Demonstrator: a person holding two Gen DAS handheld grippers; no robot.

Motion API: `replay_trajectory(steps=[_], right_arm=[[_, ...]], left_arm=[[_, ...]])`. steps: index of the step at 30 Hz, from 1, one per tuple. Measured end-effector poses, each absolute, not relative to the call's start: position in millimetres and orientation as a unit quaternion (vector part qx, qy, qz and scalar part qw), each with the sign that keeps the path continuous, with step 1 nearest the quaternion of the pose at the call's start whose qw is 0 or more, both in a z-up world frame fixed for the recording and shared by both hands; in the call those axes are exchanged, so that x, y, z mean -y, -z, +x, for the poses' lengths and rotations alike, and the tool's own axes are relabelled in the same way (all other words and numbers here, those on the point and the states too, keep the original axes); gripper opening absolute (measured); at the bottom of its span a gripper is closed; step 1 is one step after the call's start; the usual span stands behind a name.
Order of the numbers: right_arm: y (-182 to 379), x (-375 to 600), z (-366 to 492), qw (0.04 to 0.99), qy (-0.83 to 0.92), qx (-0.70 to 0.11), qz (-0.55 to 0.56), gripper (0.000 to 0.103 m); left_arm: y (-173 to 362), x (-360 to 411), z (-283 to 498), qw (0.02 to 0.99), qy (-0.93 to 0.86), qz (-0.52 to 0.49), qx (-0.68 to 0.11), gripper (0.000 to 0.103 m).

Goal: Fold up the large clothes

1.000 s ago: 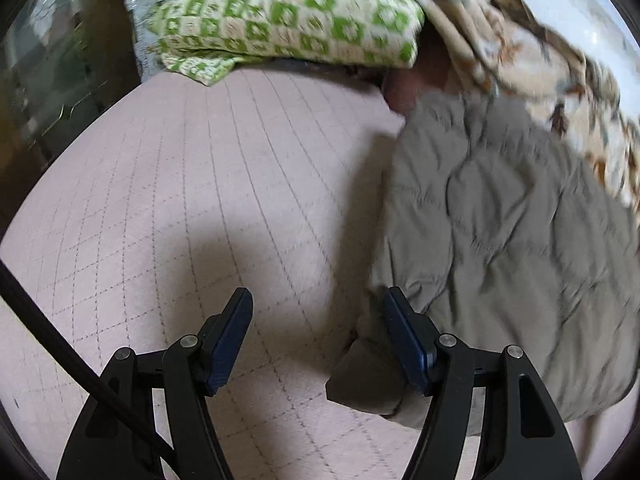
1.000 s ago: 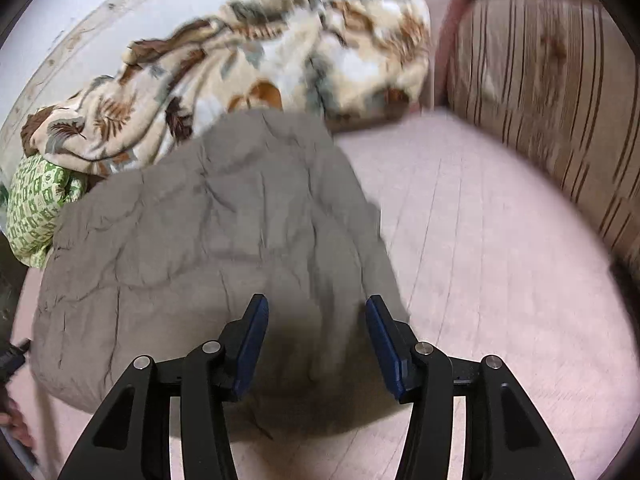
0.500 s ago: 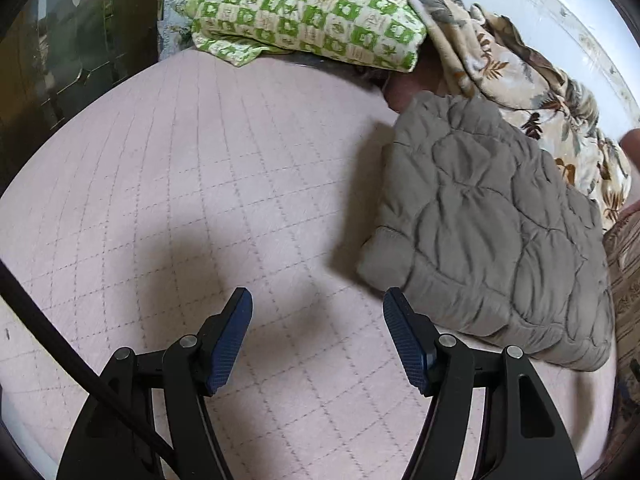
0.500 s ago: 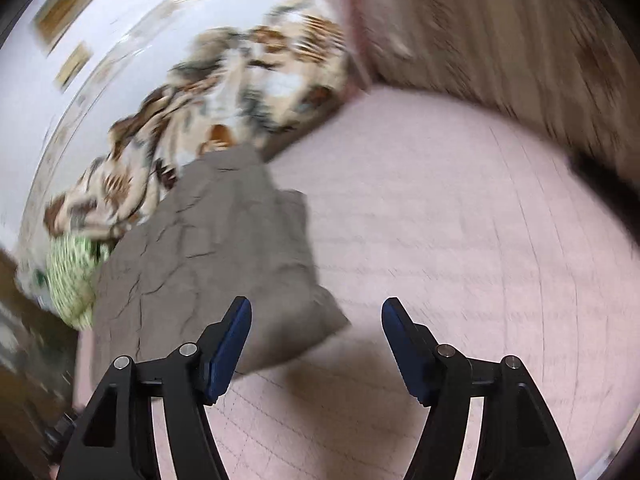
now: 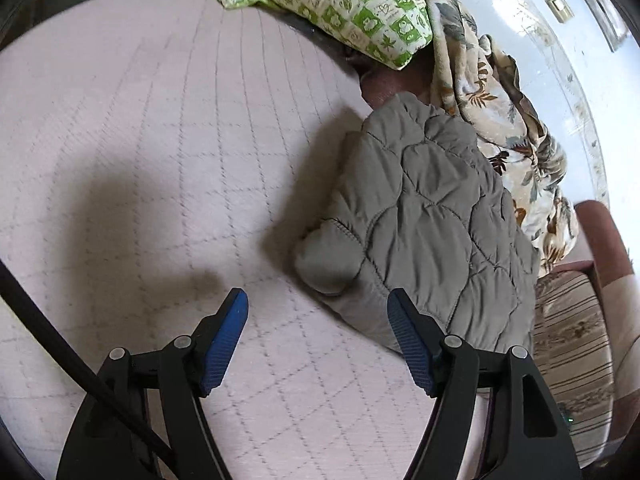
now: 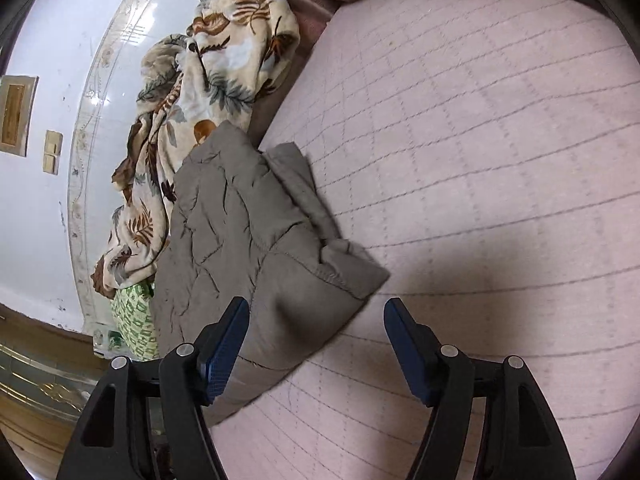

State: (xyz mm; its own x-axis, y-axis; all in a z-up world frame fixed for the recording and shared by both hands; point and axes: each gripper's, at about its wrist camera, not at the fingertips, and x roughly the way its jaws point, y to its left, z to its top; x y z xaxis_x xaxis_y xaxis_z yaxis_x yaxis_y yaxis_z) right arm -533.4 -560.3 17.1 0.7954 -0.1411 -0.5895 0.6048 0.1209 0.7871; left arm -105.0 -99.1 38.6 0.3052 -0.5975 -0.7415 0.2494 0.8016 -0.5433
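A grey quilted garment [image 5: 432, 216] lies folded in a thick bundle on the pink quilted bed cover [image 5: 140, 140]. My left gripper [image 5: 316, 300] hovers over the bare cover just left of the bundle's near corner. Its jaws are opening and nothing is between them. In the right wrist view the garment [image 6: 240, 232] lies left of centre, one corner reaching toward my right gripper [image 6: 316, 308]. That gripper's jaws are opening too. Its left finger hangs over the garment's edge, and the pads press on nothing.
A green patterned pillow [image 5: 352, 4] and a leaf-print blanket [image 5: 500, 120] lie behind the garment along the white wall [image 6: 36, 200]. A striped cushion [image 5: 572, 340] borders the bed at the far side. A black cable [image 5: 60, 356] crosses the left wrist view.
Both views have rolled. The left gripper drew off the garment's edge onto bare cover. The right gripper widened and pulled back from over the garment to its corner.
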Motion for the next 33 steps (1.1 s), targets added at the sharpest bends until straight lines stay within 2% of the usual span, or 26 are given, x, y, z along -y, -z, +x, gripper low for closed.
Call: replay_trajectory(steps=[7,11,19,21,24,26,27,30,33], right_arm=[[0.8,556.8,-511.0,0.703,0.250,-0.181,0.640,0.075],[3.9,558.5,-500.2,0.701,0.257,-0.178,0.641,0.081],[15.2,567.3,-491.4,0.687,0.268,-0.154,0.657,0.085],[16.4,569.7,-487.8,0.688,0.271,-0.147,0.657,0.086],[16.6,572.6,-479.6,0.695,0.275,-0.149,0.647,0.086],[15.3,573.0,-475.6,0.702,0.280,-0.155,0.636,0.084],[14.7,572.7,-474.8,0.705,0.282,-0.156,0.632,0.077],[8.9,573.6,-470.7,0.722,0.285,-0.174,0.606,0.058],[-12.0,568.8,-457.3,0.757,0.305,-0.218,0.535,0.047]], left_arm=[[-29.8,105.4,-99.4,0.782,0.269,-0.187,-0.530,0.073],[-25.1,106.7,-94.2,0.781,0.270,-0.201,-0.527,0.073],[0.4,115.0,-78.0,0.739,0.289,-0.289,-0.535,0.073],[6.8,120.1,-74.0,0.732,0.292,-0.299,-0.537,0.078],[7.7,127.4,-69.7,0.739,0.293,-0.296,-0.529,0.078],[3.4,132.4,-68.9,0.751,0.288,-0.281,-0.524,0.077],[0.1,136.0,-69.0,0.760,0.286,-0.263,-0.522,0.067],[-15.2,147.1,-73.4,0.790,0.290,-0.200,-0.502,0.049],[-28.3,161.6,-81.2,0.822,0.278,-0.126,-0.480,0.044]])
